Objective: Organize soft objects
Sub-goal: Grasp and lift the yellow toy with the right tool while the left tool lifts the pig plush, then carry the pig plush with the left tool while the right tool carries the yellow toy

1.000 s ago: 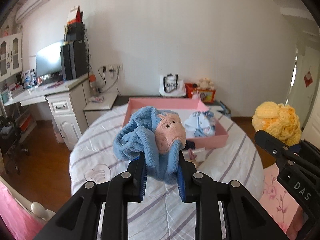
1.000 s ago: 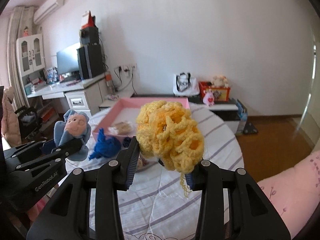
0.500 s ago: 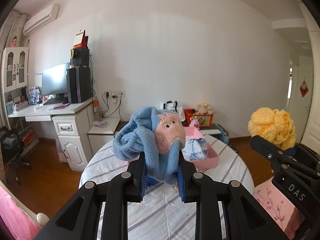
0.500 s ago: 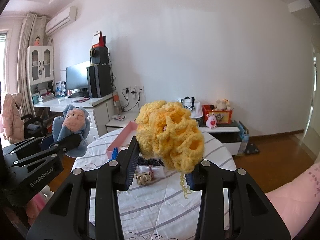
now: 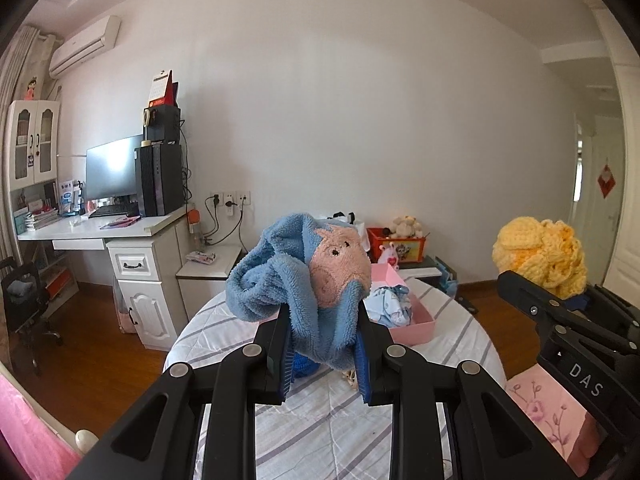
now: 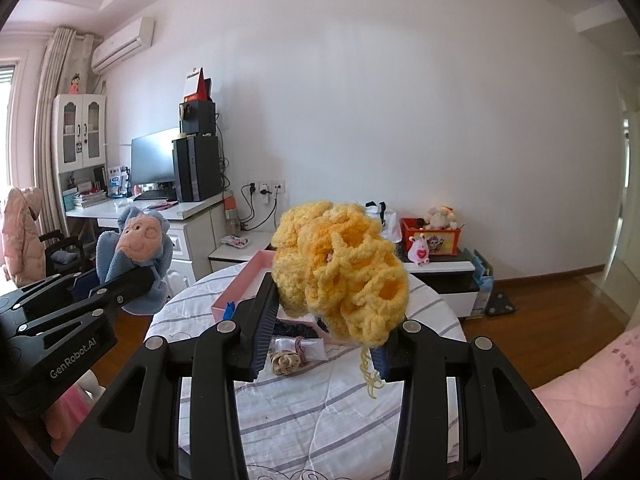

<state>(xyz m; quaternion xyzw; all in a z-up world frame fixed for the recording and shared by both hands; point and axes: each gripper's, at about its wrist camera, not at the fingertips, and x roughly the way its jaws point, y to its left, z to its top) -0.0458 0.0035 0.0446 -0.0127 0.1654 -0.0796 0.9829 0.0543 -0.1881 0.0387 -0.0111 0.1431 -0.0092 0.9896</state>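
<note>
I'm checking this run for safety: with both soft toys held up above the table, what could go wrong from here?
1. A yarn strand dangles below the yellow crocheted toy and could snag on the right hand-held gripper.
2. The blue plush toy bulges above the left hand-held gripper, pinched low, and might slip out.

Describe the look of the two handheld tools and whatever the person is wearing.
Both tools are matte black plastic with two angular fingers, silver round screw heads and ribbed blue pads. The left tool carries white "GenRobot.AI" lettering on its side, seen from the right wrist view; the right tool shows "DAS". A pink sleeve with a small floral print is worn.
</note>
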